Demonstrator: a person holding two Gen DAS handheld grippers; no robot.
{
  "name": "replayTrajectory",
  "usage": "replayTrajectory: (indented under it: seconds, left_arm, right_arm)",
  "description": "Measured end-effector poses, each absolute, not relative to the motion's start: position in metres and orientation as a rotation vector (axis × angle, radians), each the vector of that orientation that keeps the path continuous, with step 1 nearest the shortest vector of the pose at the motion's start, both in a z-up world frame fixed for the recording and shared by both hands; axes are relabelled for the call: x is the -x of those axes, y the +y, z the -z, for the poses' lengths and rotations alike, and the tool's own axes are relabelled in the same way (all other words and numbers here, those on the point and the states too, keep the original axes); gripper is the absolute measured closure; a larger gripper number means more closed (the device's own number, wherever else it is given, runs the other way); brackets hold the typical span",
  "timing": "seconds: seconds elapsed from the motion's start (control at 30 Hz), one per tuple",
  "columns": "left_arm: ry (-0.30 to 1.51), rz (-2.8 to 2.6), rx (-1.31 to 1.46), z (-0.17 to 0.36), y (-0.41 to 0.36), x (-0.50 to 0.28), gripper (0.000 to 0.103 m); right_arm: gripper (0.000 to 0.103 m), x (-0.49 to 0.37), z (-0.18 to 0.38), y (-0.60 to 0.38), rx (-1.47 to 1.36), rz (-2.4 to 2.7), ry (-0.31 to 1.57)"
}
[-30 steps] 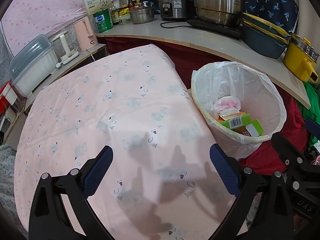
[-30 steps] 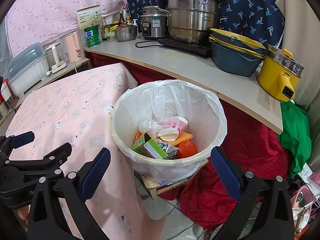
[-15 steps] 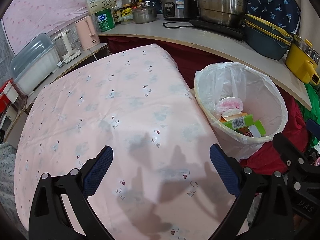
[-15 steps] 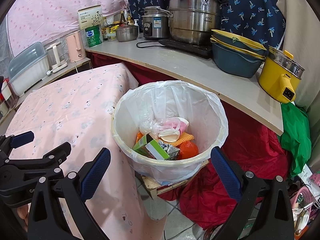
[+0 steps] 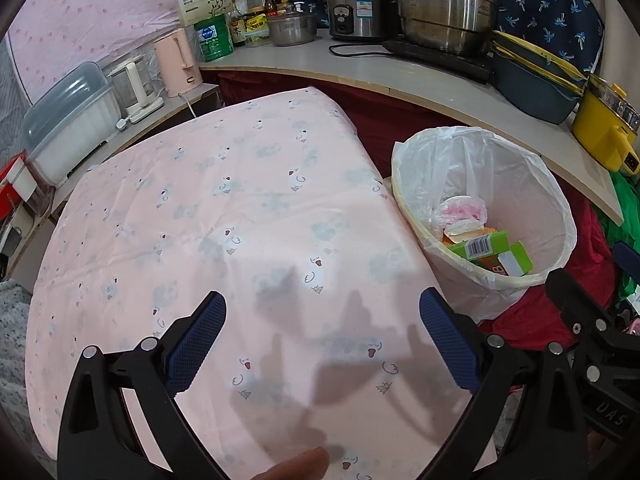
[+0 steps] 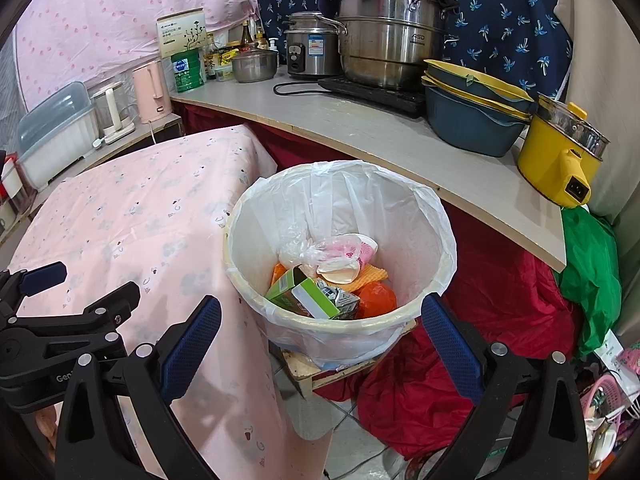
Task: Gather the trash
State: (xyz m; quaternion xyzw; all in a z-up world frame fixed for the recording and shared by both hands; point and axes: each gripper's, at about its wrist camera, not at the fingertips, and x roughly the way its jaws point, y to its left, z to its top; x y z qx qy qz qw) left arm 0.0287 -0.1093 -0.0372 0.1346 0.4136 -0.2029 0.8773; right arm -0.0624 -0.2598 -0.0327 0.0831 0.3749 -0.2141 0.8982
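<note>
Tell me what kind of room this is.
Probably a small home kitchen. A counter holds a rice cooker, a big steel pot and kettles, and a lined bin with trash stands beside a cloth-covered table.

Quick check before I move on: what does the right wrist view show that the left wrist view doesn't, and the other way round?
Only the right wrist view shows the orange trash deep in the bin, the wooden stand beneath it, and the left gripper from the side.

Only the left wrist view shows the whole pink tablecloth, with no trash on it.

Both show the lined bin holding a green box, and both grippers open and empty.
</note>
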Motion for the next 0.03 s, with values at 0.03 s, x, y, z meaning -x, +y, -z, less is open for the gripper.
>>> replayTrajectory:
  seconds: [0.03]
  left_arm:
    - [0.862, 0.426, -0.283, 0.0374, -0.1091, -0.0286, 0.010]
  right_arm:
    - [0.006, 0.0623, 0.0325, -0.2596, -0.170, 0.443, 0.777]
